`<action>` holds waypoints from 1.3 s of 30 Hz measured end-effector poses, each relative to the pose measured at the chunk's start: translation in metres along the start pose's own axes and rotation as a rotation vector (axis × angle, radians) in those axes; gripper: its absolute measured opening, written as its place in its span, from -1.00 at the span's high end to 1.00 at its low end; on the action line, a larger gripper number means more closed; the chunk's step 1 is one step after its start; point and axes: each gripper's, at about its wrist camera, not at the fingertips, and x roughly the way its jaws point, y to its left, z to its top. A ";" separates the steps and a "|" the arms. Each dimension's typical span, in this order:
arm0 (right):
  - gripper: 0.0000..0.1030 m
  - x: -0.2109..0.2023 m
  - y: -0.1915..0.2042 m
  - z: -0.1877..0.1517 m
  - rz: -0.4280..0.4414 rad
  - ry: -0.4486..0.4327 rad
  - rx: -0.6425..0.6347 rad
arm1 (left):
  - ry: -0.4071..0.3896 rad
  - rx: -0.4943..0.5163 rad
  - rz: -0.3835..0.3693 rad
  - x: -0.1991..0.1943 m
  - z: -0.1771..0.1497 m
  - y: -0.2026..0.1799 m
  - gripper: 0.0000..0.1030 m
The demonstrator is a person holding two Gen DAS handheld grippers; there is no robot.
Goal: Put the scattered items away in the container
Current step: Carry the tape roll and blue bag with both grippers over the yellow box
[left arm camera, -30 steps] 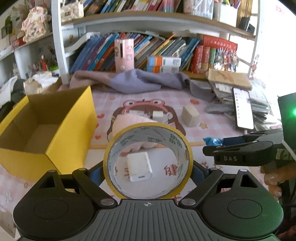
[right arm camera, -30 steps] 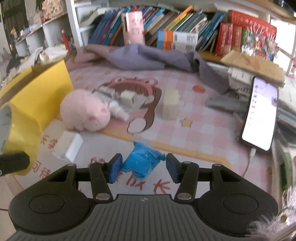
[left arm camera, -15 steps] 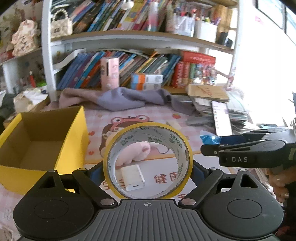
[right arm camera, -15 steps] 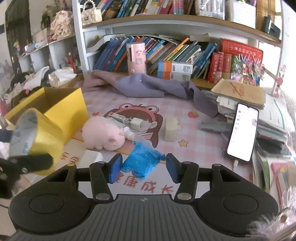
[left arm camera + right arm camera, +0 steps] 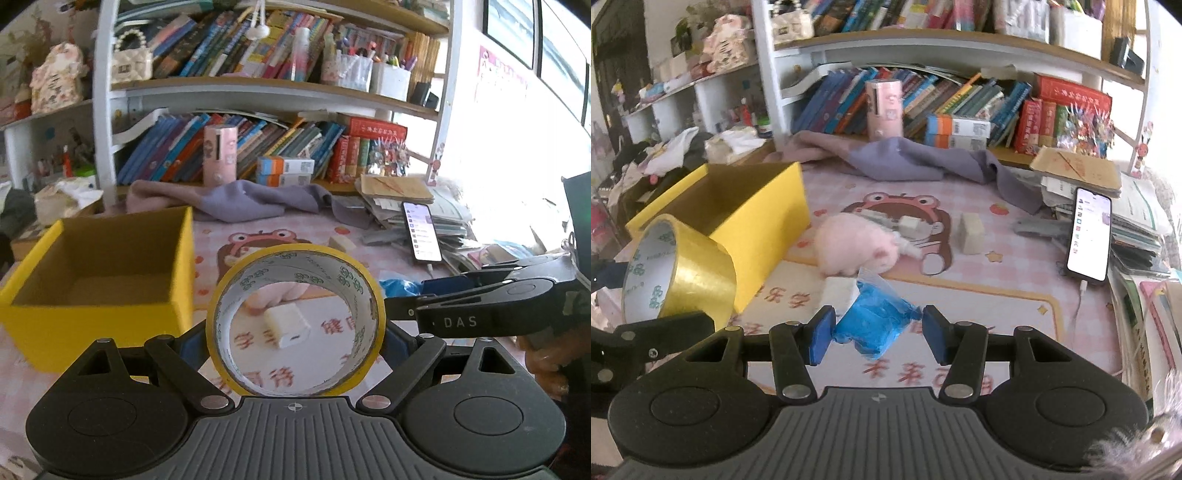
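The left gripper clamped a glossy yellow tape roll; the right gripper pinched a crinkled blue plastic packet. At ten o'clock sat the open yellow cardboard box.

Pink checked mat covers the surface. Directly on it: yellow box at left, pink plush at centre, beige block, phone at right, purple cloth behind.

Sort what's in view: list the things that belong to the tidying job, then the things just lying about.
Job: yellow cardboard box; yellow tape roll in left gripper; blue plastic bag in right gripper; pink plush toy; white charger block.
Lying about: smartphone; purple cloth; shelved books.
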 end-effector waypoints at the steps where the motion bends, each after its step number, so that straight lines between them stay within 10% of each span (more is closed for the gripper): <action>1: 0.04 -0.004 0.010 -0.002 0.000 0.001 -0.009 | 0.000 -0.009 -0.003 -0.006 -0.004 0.005 -0.78; 39: 0.04 -0.050 0.201 -0.036 0.073 -0.029 -0.117 | 0.005 -0.130 0.086 -0.128 -0.071 0.128 -0.78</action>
